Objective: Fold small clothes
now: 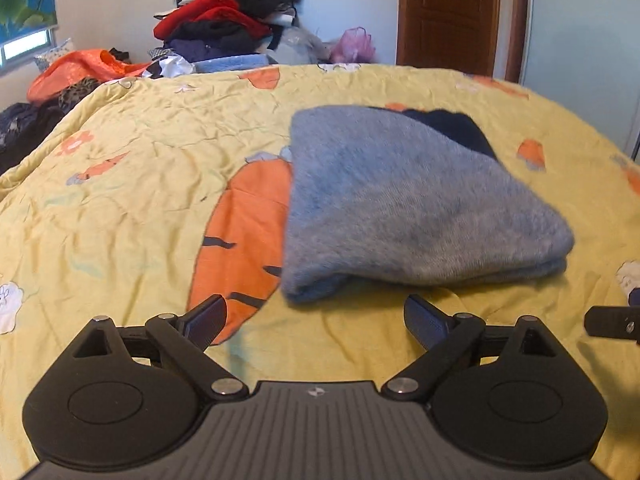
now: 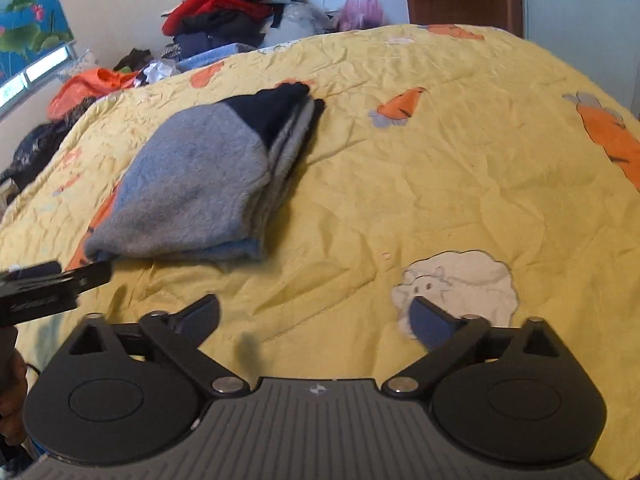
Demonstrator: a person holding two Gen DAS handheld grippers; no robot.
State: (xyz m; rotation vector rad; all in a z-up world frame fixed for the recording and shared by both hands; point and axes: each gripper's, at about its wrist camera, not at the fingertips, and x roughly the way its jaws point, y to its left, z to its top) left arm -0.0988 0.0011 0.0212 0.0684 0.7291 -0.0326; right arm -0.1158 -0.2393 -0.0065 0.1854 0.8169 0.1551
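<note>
A bed spread with a yellow quilt [image 1: 140,152] printed with carrots fills both views, and a heap of unsorted clothes [image 1: 228,20] is seen against the far wall at the upper left. The grey garment [image 1: 400,200] lies folded into a thick stack right of centre in the left wrist view, a dark navy part [image 2: 272,112] showing at its far end. The left gripper [image 1: 316,318] is held spread wide just short of the garment's near edge, nothing between its jaws. The right gripper [image 2: 316,318] is likewise spread and empty over bare quilt, apparently drawn clear so the fold can settle. No containers are visible, though the blurred edges may hide one.
</note>
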